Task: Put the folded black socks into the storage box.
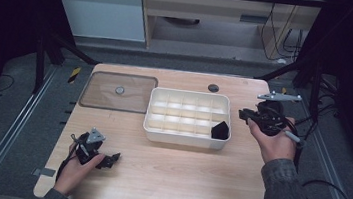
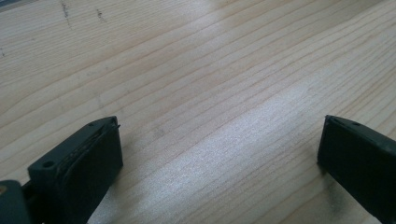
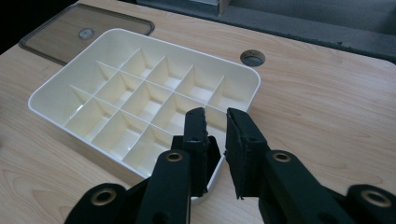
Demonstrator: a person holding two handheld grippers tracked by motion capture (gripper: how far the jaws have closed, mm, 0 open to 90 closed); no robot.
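Note:
A white tray (image 1: 184, 141) with several compartments stands in the middle of the wooden table. A small black object (image 1: 220, 130) lies in its near right corner compartment. My right gripper (image 1: 241, 114) hovers just off the tray's right side and points toward it. In the right gripper view its jaws (image 3: 216, 116) stand a little apart with nothing between them, above the tray's corner (image 3: 243, 77). My left gripper (image 1: 115, 159) rests low at the table's near left. Its jaws (image 2: 219, 144) are wide open over bare wood.
A clear flat lid (image 1: 119, 91) with a round knob lies left of the tray at the back. A round cable hole (image 1: 213, 88) sits behind the tray. Bare wood lies in front of the tray. Cables trail off the table's right edge.

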